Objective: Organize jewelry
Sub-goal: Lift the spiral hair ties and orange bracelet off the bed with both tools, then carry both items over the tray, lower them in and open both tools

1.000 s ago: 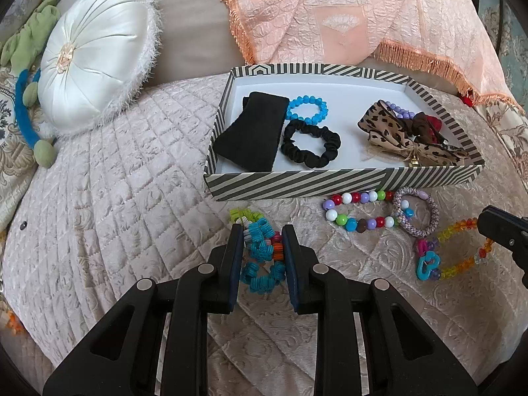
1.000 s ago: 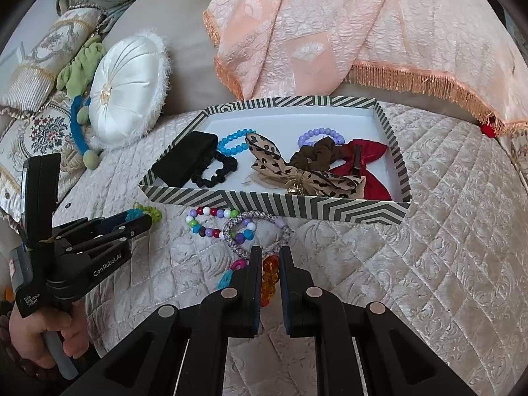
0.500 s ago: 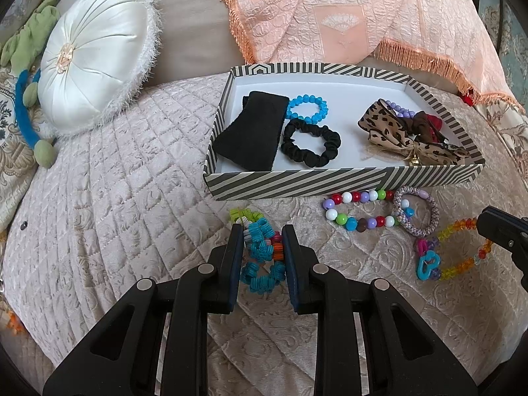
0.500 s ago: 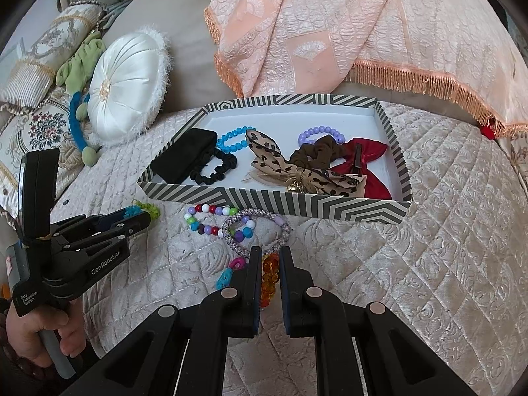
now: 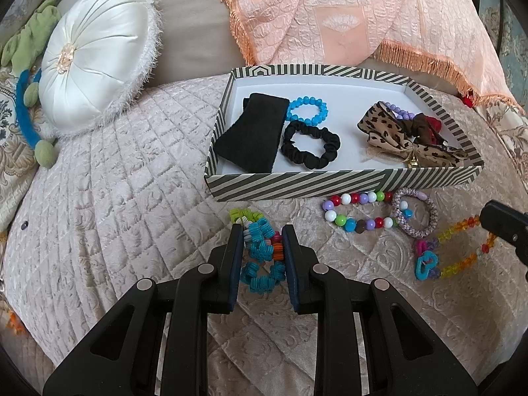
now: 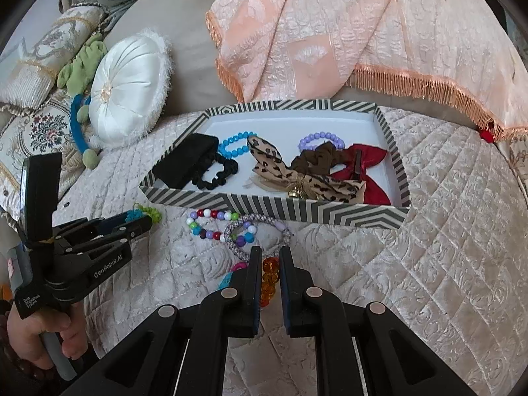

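A striped box (image 5: 343, 184) (image 6: 277, 206) holds a black band (image 5: 254, 132), a blue bead bracelet (image 5: 307, 112), a black scrunchie (image 5: 310, 145), a leopard bow (image 5: 396, 138) and a red bow (image 6: 363, 165). My left gripper (image 5: 262, 231) is shut on a blue and multicoloured coil bracelet (image 5: 260, 247) on the quilt in front of the box. My right gripper (image 6: 271, 254) is shut on an orange bead bracelet (image 6: 269, 277); that bracelet also shows in the left wrist view (image 5: 462, 247). A multicoloured bead bracelet (image 5: 356, 211) and a braided lilac band (image 5: 415, 214) lie between them.
A white round cushion (image 5: 95, 56) leans at the back left. A peach fringed cloth (image 5: 346, 16) hangs behind the box. A blue heart charm (image 5: 425, 264) lies near the orange beads. Embroidered pillows (image 6: 43, 125) sit far left.
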`<state>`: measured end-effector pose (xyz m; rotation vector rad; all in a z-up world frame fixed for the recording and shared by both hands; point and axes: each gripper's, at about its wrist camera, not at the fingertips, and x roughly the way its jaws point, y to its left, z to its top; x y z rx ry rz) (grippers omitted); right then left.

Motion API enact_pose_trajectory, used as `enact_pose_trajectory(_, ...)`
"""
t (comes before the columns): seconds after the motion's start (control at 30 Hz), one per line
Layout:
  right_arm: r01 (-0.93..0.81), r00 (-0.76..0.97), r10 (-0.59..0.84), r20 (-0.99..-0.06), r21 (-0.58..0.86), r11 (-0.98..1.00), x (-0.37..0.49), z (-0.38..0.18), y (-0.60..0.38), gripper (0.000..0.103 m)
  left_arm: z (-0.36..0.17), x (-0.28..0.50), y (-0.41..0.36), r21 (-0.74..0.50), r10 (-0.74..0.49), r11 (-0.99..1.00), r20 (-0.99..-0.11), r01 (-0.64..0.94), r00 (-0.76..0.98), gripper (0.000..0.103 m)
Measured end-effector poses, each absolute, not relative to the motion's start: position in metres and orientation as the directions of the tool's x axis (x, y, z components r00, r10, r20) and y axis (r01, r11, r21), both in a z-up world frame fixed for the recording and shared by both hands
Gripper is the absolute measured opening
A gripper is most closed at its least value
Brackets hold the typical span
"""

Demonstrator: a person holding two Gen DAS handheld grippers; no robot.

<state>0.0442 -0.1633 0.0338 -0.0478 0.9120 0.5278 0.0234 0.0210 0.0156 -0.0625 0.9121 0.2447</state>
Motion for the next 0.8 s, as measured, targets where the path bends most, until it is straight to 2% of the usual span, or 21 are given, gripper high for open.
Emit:
enact_pose_trajectory(0.37,-0.468,0.535,0.444,-0.719,0.185,0.864,0.050,0.064,-0.163,0.009,0.037,0.022,0.013,0.043,0.171,0.975,-0.772,-0.218,0.612,0.022)
enact_pose_trajectory(0.53,-0.455,0.547,0.439,-0.713,0.187,0.871,0.069,0.075,-0.166,0.009,0.068,0.033,0.019,0.017,0.156,0.976,-0.753,-0.218,0.639,0.022)
enact_pose_trajectory(0.8,-0.404,0.589,0.435,-0.681,0.218,0.888,0.119,0.096,-0.175,0.009,0.096,0.093,0.034,-0.043,0.111,0.976,-0.749,-0.214,0.654,0.022)
